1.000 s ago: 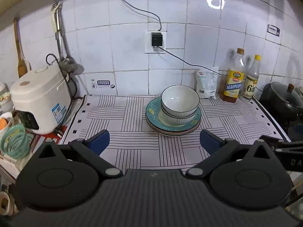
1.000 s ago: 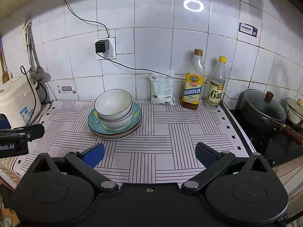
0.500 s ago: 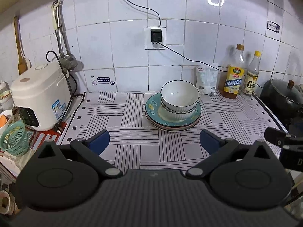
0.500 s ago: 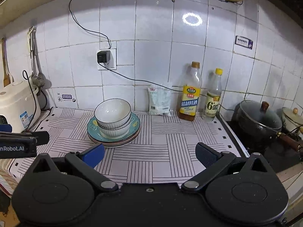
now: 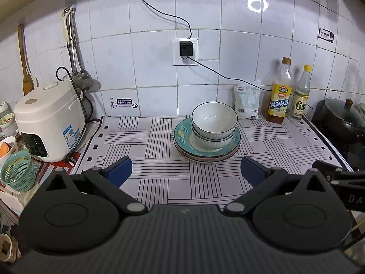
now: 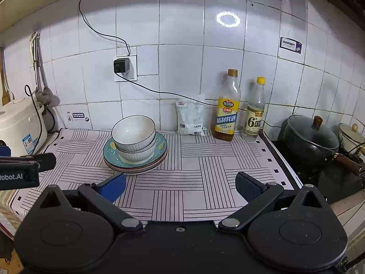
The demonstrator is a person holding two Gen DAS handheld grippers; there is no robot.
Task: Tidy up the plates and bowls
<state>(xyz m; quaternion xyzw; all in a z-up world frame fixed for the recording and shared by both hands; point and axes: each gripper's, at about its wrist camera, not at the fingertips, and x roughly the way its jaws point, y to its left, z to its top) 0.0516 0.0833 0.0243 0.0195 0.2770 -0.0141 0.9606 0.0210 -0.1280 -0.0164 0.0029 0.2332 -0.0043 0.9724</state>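
Two nested white ribbed bowls (image 5: pixel 214 123) sit on a stack of plates with a teal plate (image 5: pixel 182 134) on top, on the striped mat at the back middle of the counter. The same bowls (image 6: pixel 134 132) and teal plate (image 6: pixel 109 151) show in the right wrist view, left of centre. My left gripper (image 5: pixel 186 171) is open and empty, held back from the stack above the mat. My right gripper (image 6: pixel 180 186) is open and empty, in front and to the right of the stack.
A white rice cooker (image 5: pixel 48 123) and a green basket (image 5: pixel 18 173) stand at the left. A white bag (image 6: pixel 190 117), two bottles (image 6: pixel 228 107) and a dark pot (image 6: pixel 312 139) on the stove stand at the right. The striped mat (image 6: pixel 205 159) covers the counter.
Both grippers have drawn back and risen slightly from the stack, so the counter looks farther away. The bowls and plates have not moved.
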